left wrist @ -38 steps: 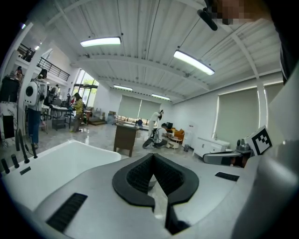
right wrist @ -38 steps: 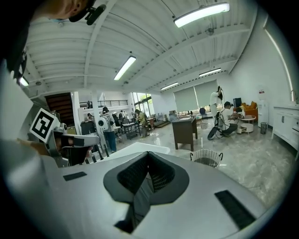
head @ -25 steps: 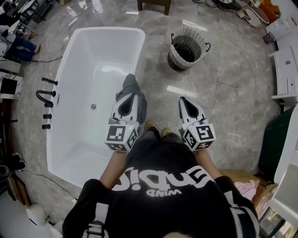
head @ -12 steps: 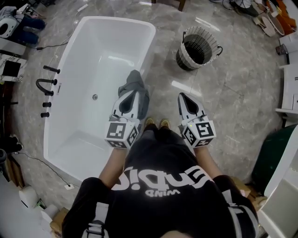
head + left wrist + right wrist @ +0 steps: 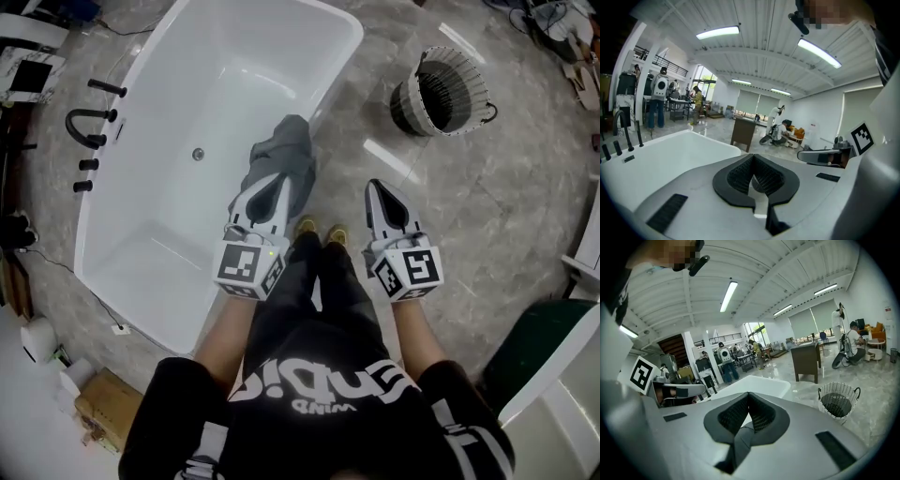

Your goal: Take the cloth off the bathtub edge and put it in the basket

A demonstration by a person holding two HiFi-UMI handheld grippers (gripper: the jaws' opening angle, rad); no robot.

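Note:
A grey cloth [image 5: 284, 150] hangs crumpled over the near rim of the white bathtub [image 5: 187, 253]. My left gripper [image 5: 277, 180] is shut and empty, its tip above the cloth's near end. The left gripper view shows the jaws [image 5: 752, 157] closed with the tub [image 5: 670, 150] beyond them; the cloth is hidden there. My right gripper [image 5: 373, 185] hovers over the floor to the right of the cloth, shut and empty, with tips [image 5: 748, 394] together. The woven basket [image 5: 443, 92] stands on the floor at the far right, and the right gripper view also takes in this basket [image 5: 838, 402].
Black tap fittings [image 5: 89, 122] line the tub's left side. A brown wooden table [image 5: 806, 363] stands beyond the tub and basket. A cardboard box [image 5: 103, 409] lies at the lower left, a dark green object [image 5: 544, 333] at the right. People work far back.
The head view has swung, so the tub, cloth and basket sit further up and right in the picture. Both grippers stay shut and hold the same stance, the left one over the cloth.

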